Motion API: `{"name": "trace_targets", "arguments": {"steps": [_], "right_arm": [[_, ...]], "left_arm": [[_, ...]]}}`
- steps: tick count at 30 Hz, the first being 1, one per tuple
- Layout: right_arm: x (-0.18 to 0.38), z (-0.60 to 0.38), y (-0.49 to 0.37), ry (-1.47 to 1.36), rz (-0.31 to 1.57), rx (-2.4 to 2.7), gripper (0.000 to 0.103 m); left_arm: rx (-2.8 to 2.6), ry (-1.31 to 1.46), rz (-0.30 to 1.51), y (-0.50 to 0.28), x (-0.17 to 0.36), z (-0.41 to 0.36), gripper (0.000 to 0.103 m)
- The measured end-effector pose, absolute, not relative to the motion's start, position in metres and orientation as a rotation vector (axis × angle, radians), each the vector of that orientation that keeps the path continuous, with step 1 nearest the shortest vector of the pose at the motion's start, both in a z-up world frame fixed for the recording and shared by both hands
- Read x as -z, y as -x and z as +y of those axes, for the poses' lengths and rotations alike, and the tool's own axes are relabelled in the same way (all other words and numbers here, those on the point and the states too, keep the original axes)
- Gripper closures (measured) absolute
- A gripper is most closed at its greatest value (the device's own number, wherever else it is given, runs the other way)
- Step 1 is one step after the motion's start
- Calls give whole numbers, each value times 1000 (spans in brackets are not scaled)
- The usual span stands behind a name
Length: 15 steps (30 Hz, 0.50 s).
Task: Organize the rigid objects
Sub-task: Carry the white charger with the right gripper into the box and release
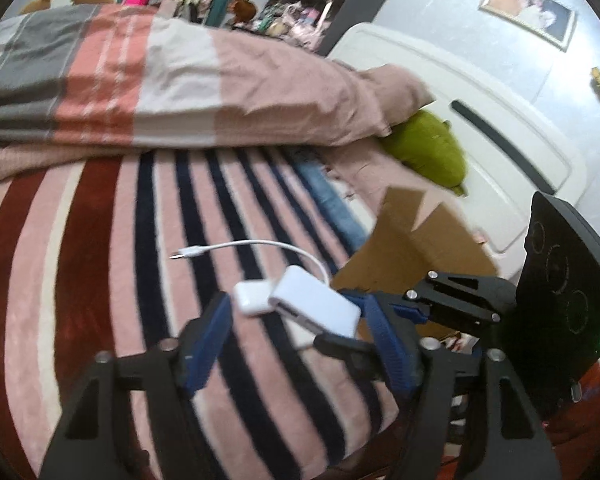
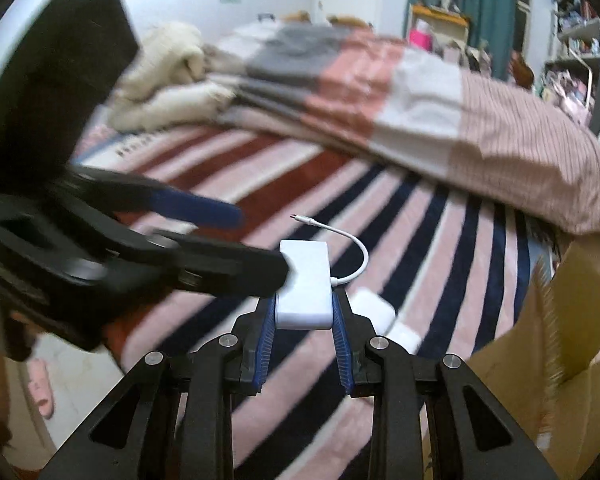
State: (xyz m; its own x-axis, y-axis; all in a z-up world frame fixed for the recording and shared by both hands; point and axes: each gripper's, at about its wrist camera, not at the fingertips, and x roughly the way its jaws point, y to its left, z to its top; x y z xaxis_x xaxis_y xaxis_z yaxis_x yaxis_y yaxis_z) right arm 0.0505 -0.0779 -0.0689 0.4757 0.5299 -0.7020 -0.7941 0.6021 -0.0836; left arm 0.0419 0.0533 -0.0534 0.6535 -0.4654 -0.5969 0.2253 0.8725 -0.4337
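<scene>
White adapter (image 2: 304, 284) is pinched between the right gripper (image 2: 304, 312) pads, lifted above the striped blanket (image 2: 440, 248), its short cable (image 2: 356, 252) trailing forward. Left gripper (image 1: 296, 336) jaws stand apart around it, gripping nothing; one finger touches its side. Small white charger (image 1: 252, 298) lies on the blanket just beside. Cardboard box (image 2: 560, 340) to the right.

blurred: left tongs (image 2: 256, 240) | cut off: cardboard box (image 2: 560, 340) | hidden: small white block (image 2: 374, 310), partly
</scene>
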Motion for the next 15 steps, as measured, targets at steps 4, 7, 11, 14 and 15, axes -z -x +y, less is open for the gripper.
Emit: {"name": "trace_targets", "arguments": {"steps": [4,7,11,14,15], "right_arm": [[41,-86,-43,426,614,-868,80],[25,-100,-42,417,579,-869,80],[13,-129,-49,390,556,-837,80],[7,-154,-57,365,559,-810,80],[7,-164,-60,363,556,-794,80]], "left_arm": [[439,305,724,-47,26,37,63],[466,270,708,-54,10,19,68],[504,234,715,-69,-2,-12,70],[532,211,729,-83,-5,-40,70],[540,201,737,-88,-6,-50,70]]}}
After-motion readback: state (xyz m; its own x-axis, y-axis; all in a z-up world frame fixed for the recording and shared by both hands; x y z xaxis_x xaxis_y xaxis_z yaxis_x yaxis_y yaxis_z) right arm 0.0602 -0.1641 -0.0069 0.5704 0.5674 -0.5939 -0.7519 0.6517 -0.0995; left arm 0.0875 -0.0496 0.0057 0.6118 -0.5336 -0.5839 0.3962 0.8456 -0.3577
